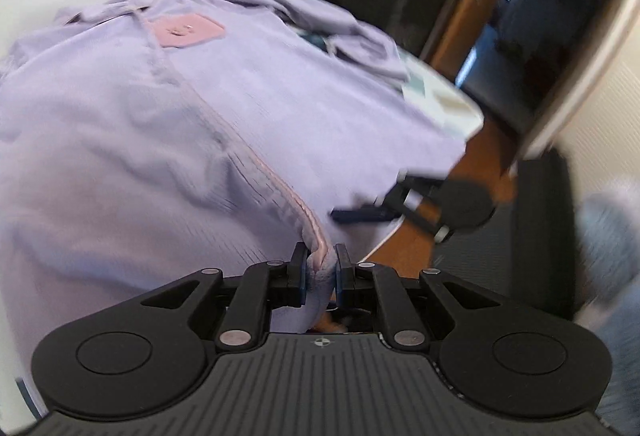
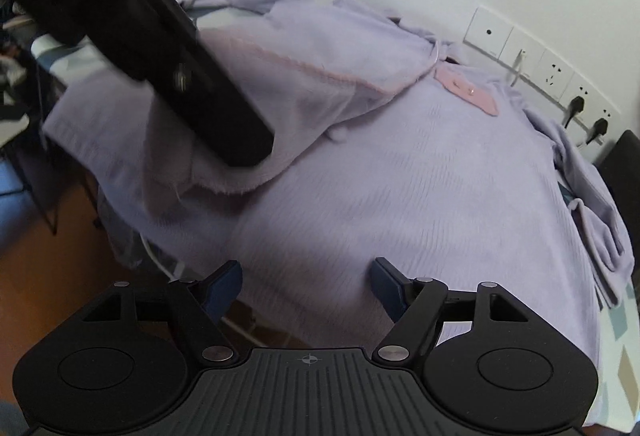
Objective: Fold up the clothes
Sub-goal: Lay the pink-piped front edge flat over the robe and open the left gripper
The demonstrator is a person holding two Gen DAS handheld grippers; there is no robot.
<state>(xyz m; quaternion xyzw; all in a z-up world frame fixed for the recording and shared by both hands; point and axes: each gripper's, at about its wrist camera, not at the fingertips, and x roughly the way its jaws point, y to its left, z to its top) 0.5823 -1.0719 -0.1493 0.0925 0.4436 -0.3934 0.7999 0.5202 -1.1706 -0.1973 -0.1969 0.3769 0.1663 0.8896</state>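
Lilac robe (image 2: 400, 172) covers the worktop below the wall sockets (image 2: 536, 68); your left gripper (image 1: 322, 264) clamps its pink-trimmed edge (keep tension), right gripper (image 2: 306, 276) jaws apart, near hem.

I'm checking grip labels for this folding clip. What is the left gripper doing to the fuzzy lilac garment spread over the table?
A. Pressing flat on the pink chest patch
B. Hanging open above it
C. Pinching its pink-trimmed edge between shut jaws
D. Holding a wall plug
C: in the left wrist view, the left gripper has its jaws closed on the pink-trimmed edge of the fuzzy lilac garment.
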